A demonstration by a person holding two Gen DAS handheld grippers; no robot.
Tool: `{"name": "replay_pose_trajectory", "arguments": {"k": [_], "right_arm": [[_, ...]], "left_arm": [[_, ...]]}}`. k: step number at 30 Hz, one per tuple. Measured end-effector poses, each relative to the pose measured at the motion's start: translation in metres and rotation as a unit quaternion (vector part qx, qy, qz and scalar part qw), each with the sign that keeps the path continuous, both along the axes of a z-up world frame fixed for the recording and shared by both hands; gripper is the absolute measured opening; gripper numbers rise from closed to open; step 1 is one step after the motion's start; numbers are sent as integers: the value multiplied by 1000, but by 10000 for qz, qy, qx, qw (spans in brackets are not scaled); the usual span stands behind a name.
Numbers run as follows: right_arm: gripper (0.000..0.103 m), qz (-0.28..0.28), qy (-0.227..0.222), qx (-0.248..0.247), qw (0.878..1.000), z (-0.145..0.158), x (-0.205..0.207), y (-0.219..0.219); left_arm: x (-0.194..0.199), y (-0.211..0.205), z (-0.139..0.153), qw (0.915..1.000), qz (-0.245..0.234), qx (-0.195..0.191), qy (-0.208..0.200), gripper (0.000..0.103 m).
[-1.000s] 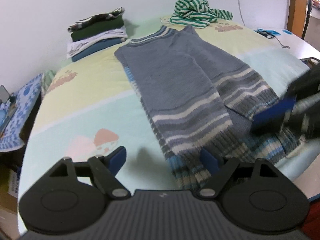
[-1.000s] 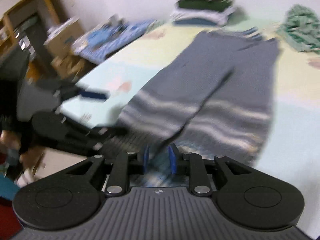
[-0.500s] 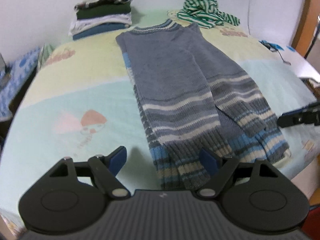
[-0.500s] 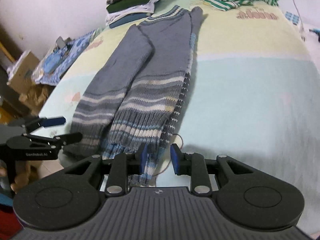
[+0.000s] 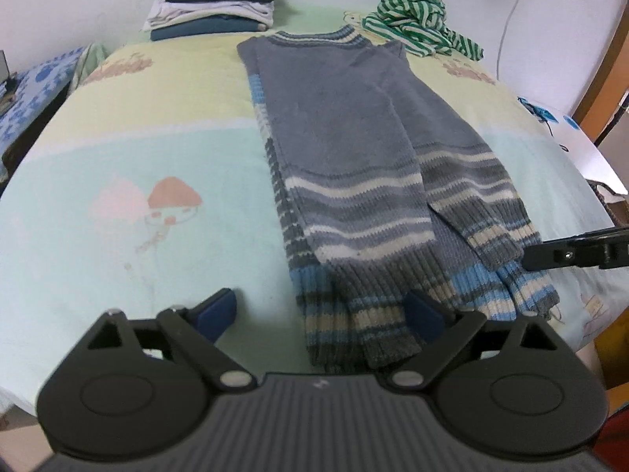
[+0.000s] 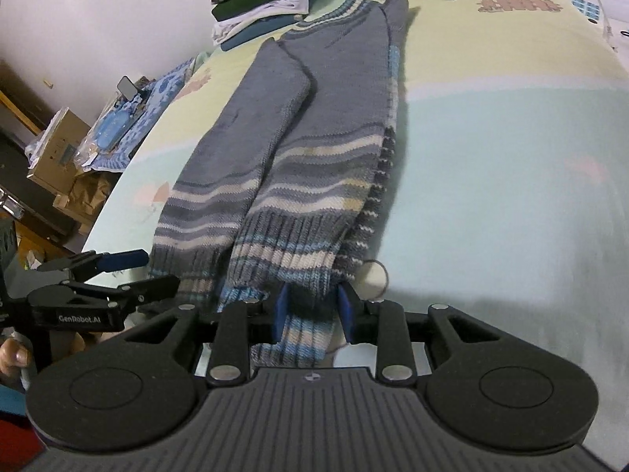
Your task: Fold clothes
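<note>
A grey knit sweater (image 5: pixel 346 149) with cream and blue stripes lies lengthwise on the bed, sleeves folded in along its body, its ribbed hem nearest me. My left gripper (image 5: pixel 322 310) hangs over the hem's left corner, jaws wide and still opening, touching nothing. The hem's right corner (image 6: pixel 310 334) lies between the blue pads of my right gripper (image 6: pixel 313 310). Those jaws are narrow and opening, and the pads do not clamp the knit. The left gripper (image 6: pixel 149 271) shows at the left of the right wrist view. One right finger (image 5: pixel 550 253) reaches in beside the sleeve cuff.
A stack of folded clothes (image 5: pixel 212 11) and a crumpled green-striped garment (image 5: pixel 416 27) sit at the bed's far end. The pastel sheet (image 5: pixel 118 157) lies bare on both sides of the sweater. Left of the bed stand a cardboard box (image 6: pixel 59 149) and clutter.
Both views have rolled level. The right gripper came down over the hem's right corner and its jaws have widened a little. The left jaws have also spread slightly.
</note>
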State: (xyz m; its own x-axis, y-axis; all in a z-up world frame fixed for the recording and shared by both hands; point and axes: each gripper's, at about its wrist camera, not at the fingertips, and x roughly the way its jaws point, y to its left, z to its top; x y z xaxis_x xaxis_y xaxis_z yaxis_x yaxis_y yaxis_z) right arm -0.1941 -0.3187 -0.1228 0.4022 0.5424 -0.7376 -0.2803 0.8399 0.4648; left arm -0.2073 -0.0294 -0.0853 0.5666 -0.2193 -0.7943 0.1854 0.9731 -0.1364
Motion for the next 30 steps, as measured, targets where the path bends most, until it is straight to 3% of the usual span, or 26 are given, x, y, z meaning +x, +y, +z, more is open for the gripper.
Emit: {"name": "replay_pose_trajectory", "arguments": {"k": [8,12,16,21,24,26,28,30], "right_arm": [[28,-379,416,378,9977,-5,9,-15],[28,-310,205,130,9992,-1,10,-6],[29,-161,170,52,9997,-2,7,-7],[28,-224,366,251,9988,-4,8,-14],[28,-241,297,206,9991,-4,10,-8],[29,-195,166,161,9995,-4,9,-2],[28,-157,152,148,9997,-4,8,-2],[28,-95,176,135,9997,-3,6,-3]], "left_arm": [[10,13,4,9964,132,-771,316,96],[15,7,6,9939,114,-1021,395,75],[14,3,7,9929,67,-1107,434,72],[21,25,3,9794,513,-1852,618,68],[26,32,1,9737,625,-2096,635,68],[28,33,0,9736,588,-2123,604,68],[26,28,2,9790,453,-1911,548,65],[22,22,4,9837,358,-1690,499,55]]}}
